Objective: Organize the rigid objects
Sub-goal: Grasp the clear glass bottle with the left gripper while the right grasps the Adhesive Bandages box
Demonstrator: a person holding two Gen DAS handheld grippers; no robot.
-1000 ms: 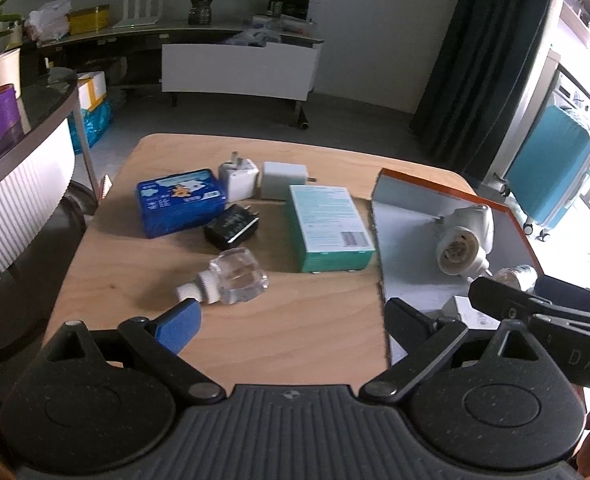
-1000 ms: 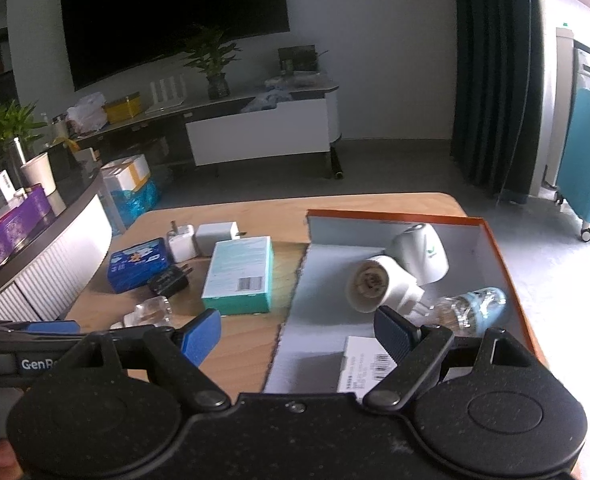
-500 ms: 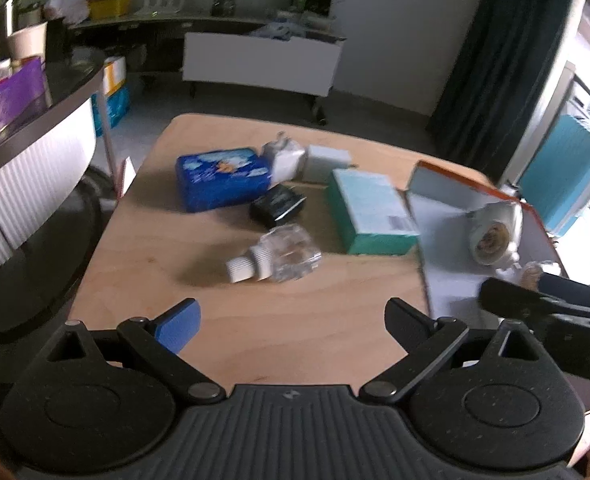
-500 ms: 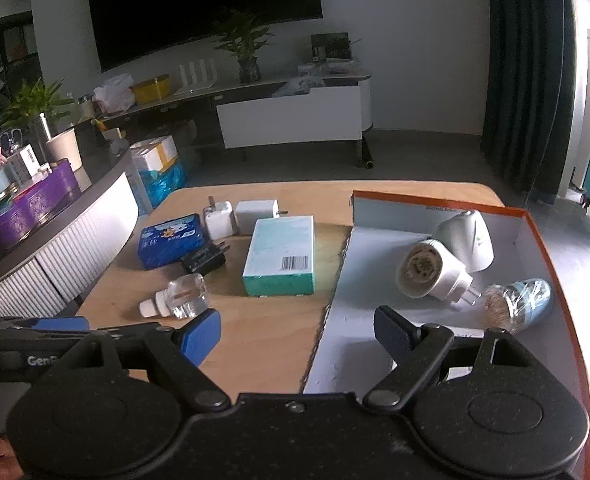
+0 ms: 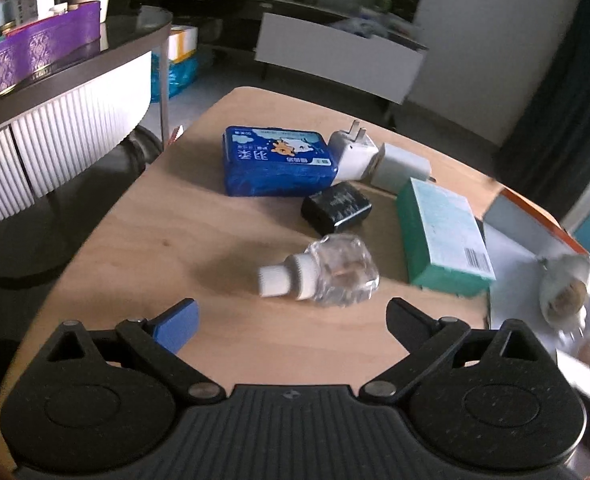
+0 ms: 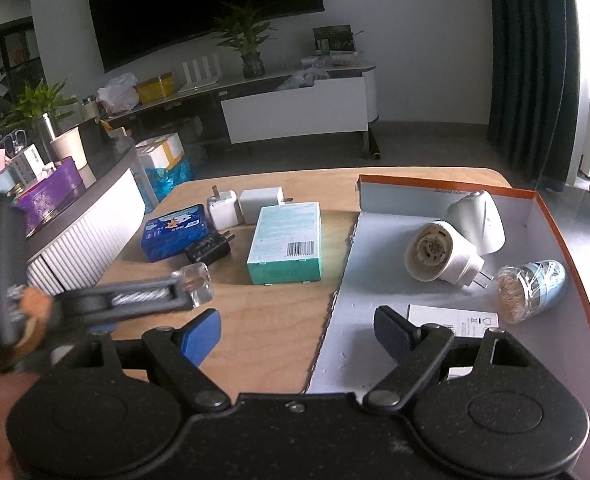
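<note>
On the wooden table (image 5: 143, 264) lie a clear glass bottle with a white cap (image 5: 323, 274), a black charger (image 5: 336, 212), a blue tin (image 5: 277, 166), two white plug adapters (image 5: 353, 154) and a green box (image 5: 443, 236). My left gripper (image 5: 293, 318) is open and empty, just in front of the bottle. My right gripper (image 6: 297, 330) is open and empty, over the near edge of an orange-rimmed grey box (image 6: 555, 224). That box holds two white plug-in devices (image 6: 441, 256), a toothpick jar (image 6: 531, 290) and a white card (image 6: 453, 320). The left gripper shows in the right wrist view (image 6: 127, 300).
A curved dark counter with a ribbed white front (image 5: 55, 132) stands left of the table, with a purple box (image 5: 35, 48) on it. A white TV bench (image 6: 295, 110) and dark curtains (image 6: 527, 60) stand beyond the table.
My left gripper has moved forward and left toward the glass bottle, which now lies close in front of its fingers. My right gripper has drawn slightly nearer the grey box. Both stay open.
</note>
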